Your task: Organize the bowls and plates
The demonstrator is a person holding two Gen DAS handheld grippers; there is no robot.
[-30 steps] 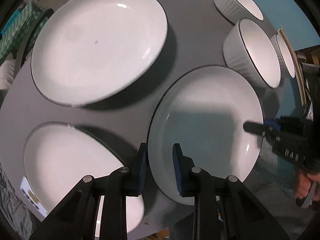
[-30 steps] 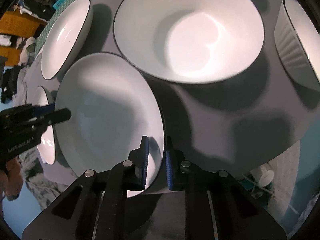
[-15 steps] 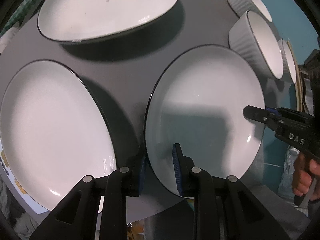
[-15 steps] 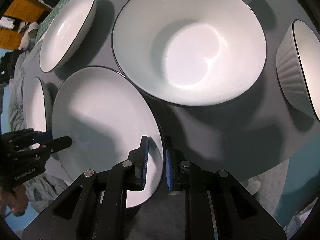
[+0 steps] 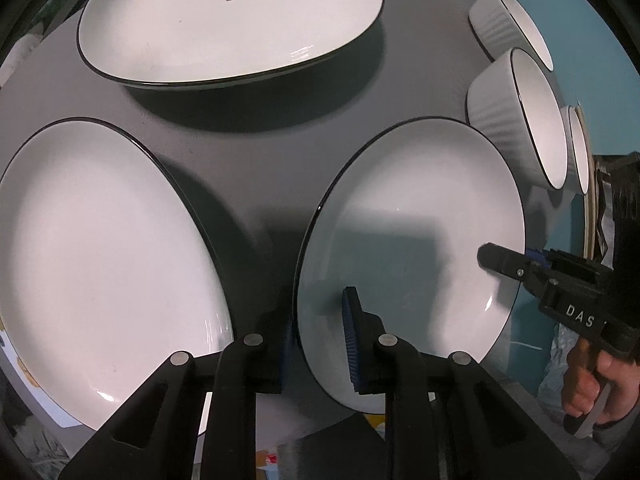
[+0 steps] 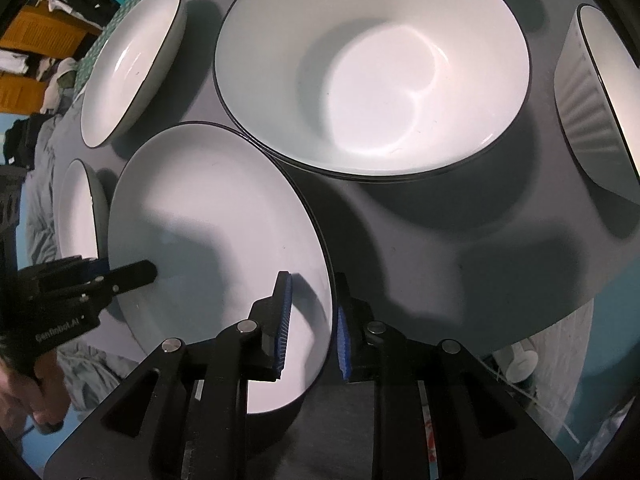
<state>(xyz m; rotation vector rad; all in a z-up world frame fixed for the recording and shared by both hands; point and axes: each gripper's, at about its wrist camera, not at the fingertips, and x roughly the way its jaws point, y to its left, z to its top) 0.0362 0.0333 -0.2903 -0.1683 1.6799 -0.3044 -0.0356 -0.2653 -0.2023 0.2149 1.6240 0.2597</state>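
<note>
A white plate with a black rim (image 5: 412, 236) is held above the grey round table (image 5: 256, 168) by both grippers. My left gripper (image 5: 318, 340) is shut on its near rim; the same plate shows in the right wrist view (image 6: 212, 240), where my right gripper (image 6: 310, 320) is shut on the opposite rim. Each gripper shows in the other's view, the right one (image 5: 520, 268) and the left one (image 6: 116, 276). A second plate (image 5: 100, 264) lies to the left and a third (image 5: 228, 20) at the far side.
A large white bowl (image 6: 372, 68), apparently stacked on another, sits right of the held plate. Ribbed white bowls (image 5: 516, 116) stand along the table's right edge; one shows in the right wrist view (image 6: 592, 108). The table edge is close below both grippers.
The held plate has moved with both grippers toward the near side of the table. The plate on the left now fills more of the left wrist view.
</note>
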